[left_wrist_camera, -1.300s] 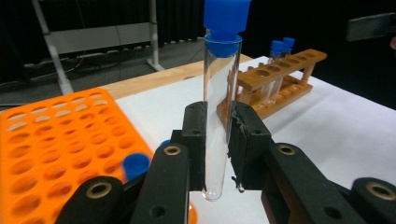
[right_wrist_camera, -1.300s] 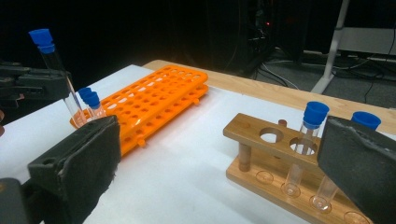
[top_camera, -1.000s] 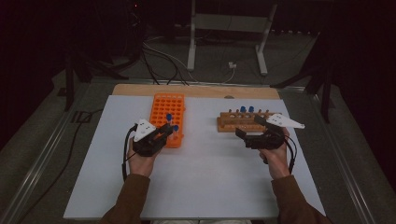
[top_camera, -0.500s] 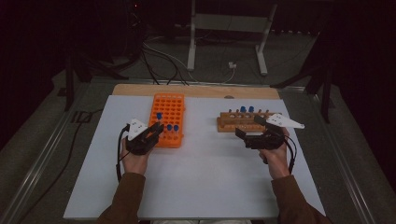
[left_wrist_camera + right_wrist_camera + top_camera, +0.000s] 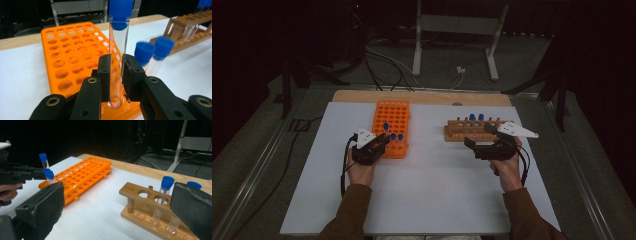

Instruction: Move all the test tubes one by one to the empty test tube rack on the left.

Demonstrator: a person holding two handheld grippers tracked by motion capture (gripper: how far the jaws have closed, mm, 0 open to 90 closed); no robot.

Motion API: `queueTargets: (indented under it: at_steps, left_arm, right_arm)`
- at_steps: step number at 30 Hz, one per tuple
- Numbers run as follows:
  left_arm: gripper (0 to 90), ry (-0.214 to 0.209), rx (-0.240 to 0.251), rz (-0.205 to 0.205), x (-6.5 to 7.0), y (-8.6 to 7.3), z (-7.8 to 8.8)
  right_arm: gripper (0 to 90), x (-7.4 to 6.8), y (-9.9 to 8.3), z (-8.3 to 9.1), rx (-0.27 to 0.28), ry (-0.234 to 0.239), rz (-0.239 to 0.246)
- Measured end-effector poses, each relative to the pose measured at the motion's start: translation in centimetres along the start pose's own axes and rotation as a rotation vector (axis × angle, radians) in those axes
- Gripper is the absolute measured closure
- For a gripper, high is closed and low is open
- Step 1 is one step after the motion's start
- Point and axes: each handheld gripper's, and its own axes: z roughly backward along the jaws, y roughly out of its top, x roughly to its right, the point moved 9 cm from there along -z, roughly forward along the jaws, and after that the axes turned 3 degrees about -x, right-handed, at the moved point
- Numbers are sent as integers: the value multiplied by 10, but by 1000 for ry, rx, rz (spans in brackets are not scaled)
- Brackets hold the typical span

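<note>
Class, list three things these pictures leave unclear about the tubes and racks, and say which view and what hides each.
1. Left gripper view: the held tube has its cap top cut off by the upper edge.
2. Right gripper view: the wooden rack has its right end hidden behind the near jaw.
3. High view: the holes of the orange rack are too small to count, and its near left corner sits under the left gripper.

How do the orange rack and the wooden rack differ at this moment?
The orange rack is a flat plastic grid with many small holes; the wooden rack is one row of larger holes on posts. The left tongs grip a tube at the orange rack; the right tongs stand open beside the wooden one. Both hold blue-capped tubes.
</note>
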Motion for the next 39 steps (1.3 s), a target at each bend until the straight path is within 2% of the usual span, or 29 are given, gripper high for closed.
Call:
queueTargets:
  at_steps: [10,15,18,26,32,39]
  left_arm:
    - [781,-3,-42,-6,0,-17,-2]
    - [782,4,-66,-36,2,-19,-2]
    - [781,11,-96,-55,3,-24,-4]
    - [775,12,-94,-37,3,-25,-4]
    - [628,2,-85,-4,1,-22,6]
    - [469,-51,-3,44,-2,-10,41]
  right_arm:
    - [0,-1,0,0,1,5,3]
    - [0,-2,-1,-1,-2,6,5]
    - [0,-2,-1,-1,-3,6,7]
    - [0,-1,-2,-2,-8,6,1]
    - [0,4,-3,-2,-6,-3,-9]
    - [0,9,-2,-1,-5,-22,-11]
